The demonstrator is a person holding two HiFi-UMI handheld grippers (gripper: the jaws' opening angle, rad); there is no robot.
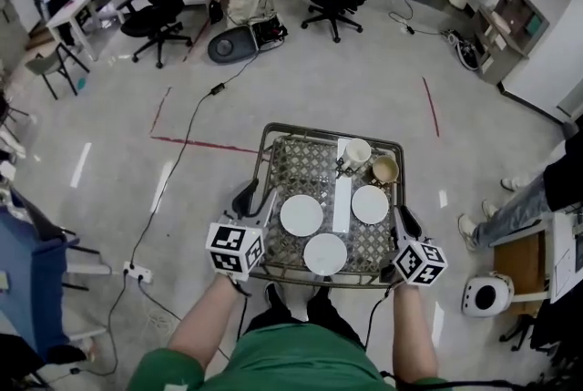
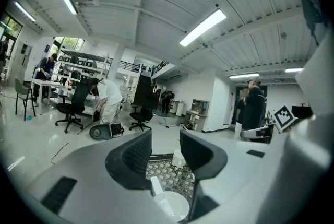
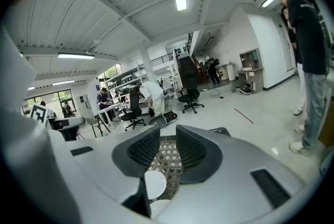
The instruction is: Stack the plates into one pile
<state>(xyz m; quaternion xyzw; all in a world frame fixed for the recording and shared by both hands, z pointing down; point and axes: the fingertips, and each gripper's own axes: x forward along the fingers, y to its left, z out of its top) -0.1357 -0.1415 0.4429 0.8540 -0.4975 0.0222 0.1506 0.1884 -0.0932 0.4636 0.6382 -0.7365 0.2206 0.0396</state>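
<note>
You had not yet begun the pile: the three plates lay apart on the desk (image 1: 305, 166), none resting on another. The near plate (image 1: 325, 254) sat by the middle of the near edge. The left plate (image 1: 301, 215) lay behind it toward the left edge and the right plate (image 1: 370, 204) toward the right edge, with a white strip (image 1: 342, 193) between those two. A cup (image 1: 357, 152) and a bowl (image 1: 385, 169) stood near the far right corner. Your left gripper (image 1: 258, 200) hung at the near left corner, jaws wide with nothing between them. Your right gripper (image 1: 401, 221) hung at the near right corner, jaws narrower but apart, also empty. This looked like the approach to the first pick; next, I judge, one pair of jaws needed to drop to a thin plate rim and close on it
</note>
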